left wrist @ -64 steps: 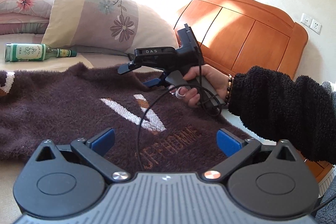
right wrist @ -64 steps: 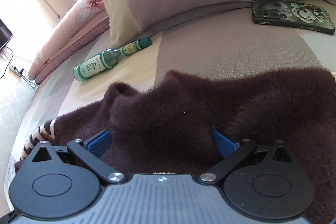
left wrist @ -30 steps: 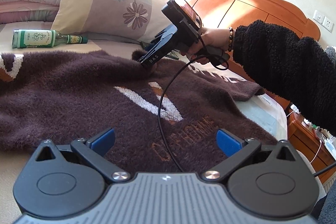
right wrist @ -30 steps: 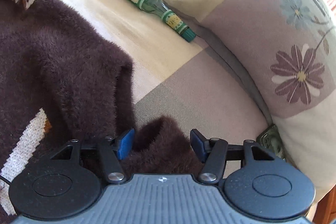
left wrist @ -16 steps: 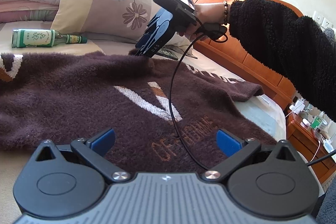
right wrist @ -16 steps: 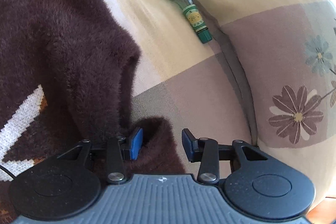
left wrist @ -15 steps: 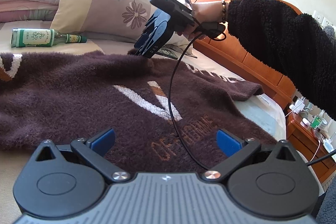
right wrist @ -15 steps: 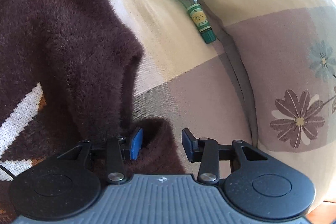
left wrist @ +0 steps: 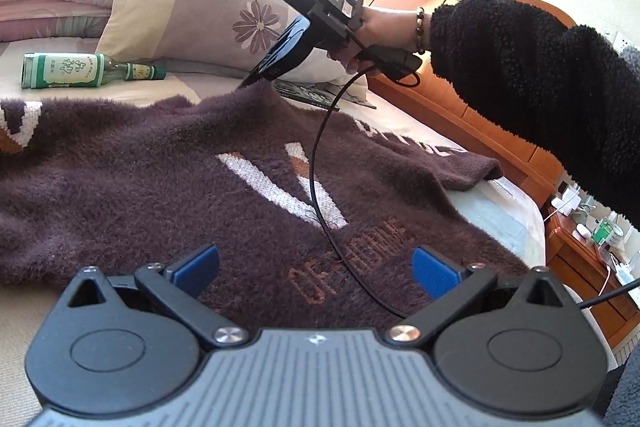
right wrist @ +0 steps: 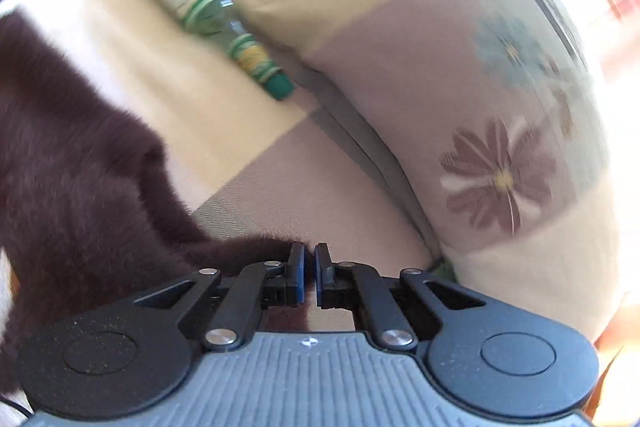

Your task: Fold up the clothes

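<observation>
Right gripper [right wrist: 307, 273] has just closed on the sweater [left wrist: 168, 179] edge.
Jaws narrow, pinching the far edge, which now peaks off the bed [right wrist: 280, 195]: fold likely starting. Left gripper [left wrist: 316, 267] wide, empty, over the near hem. Bottle [left wrist: 86, 70] and pillow [left wrist: 192, 3] crowd the far side; nearer room looks open.

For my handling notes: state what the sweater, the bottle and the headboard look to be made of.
Brown sweater: fuzzy knit, probably wool or acrylic; long matte nap.
Bottle: green glass, judging by the see-through neck; paper label.
Headboard: wood, glossy varnish; orange grain, sunlit sheen.
</observation>
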The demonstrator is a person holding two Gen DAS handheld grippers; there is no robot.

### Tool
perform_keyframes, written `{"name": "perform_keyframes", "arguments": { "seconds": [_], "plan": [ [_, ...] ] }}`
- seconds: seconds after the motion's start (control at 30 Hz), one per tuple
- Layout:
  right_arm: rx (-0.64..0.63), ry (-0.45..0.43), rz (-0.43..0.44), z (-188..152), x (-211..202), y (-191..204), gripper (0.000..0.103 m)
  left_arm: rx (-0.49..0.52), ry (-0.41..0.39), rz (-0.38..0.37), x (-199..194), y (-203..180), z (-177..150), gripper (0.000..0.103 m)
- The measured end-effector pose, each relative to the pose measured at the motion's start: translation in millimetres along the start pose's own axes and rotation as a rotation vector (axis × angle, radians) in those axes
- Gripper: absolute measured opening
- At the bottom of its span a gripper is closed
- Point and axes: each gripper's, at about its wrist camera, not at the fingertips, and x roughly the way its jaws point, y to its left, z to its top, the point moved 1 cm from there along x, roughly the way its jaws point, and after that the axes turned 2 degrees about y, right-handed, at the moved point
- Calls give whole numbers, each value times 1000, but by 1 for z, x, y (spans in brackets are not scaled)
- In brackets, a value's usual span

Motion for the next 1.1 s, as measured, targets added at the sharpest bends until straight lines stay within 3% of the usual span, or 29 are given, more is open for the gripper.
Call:
{"name": "perform_keyframes", "arguments": {
  "seconds": [0.03,0.07,0.2,0.3,0.43,0.53,0.67,0.73,0.77,0.8,0.9,0.97,1.07,1.1],
  "plan": [
    [42,-21,-4,-4,-6,-3,19,-2,0,2,0,0,0,102],
    [82,-43,-8,-8,-13,-5,21,-5,1,4,1,1,0,102],
    [181,-122,117,-11,-45,-7,21,-19,-1,18,0,3,1,102],
    [40,-126,113,14,-48,18,27,-32,1,30,0,6,1,102],
    [-163,-59,168,34,-31,53,55,-44,8,44,2,11,1,102],
    [-233,9,171,35,-8,67,57,-53,9,45,1,14,0,102],
    [-68,57,266,41,14,52,54,-54,6,47,0,15,0,102],
    [-64,27,302,42,7,53,12,-57,4,47,0,16,1,102],
    [-64,12,320,43,4,53,12,-58,4,46,0,16,1,102],
    [-62,-15,281,47,2,53,12,-57,5,45,1,16,1,102],
    [78,-131,205,63,-7,38,7,-57,6,51,1,15,0,102],
    [172,-180,200,70,-15,29,12,-58,2,51,0,16,0,102],
    [211,-177,203,62,-37,19,24,-67,-2,53,-1,17,1,102],
    [226,-167,196,55,-45,17,41,-66,-4,55,-1,16,1,102]
  ]
}}
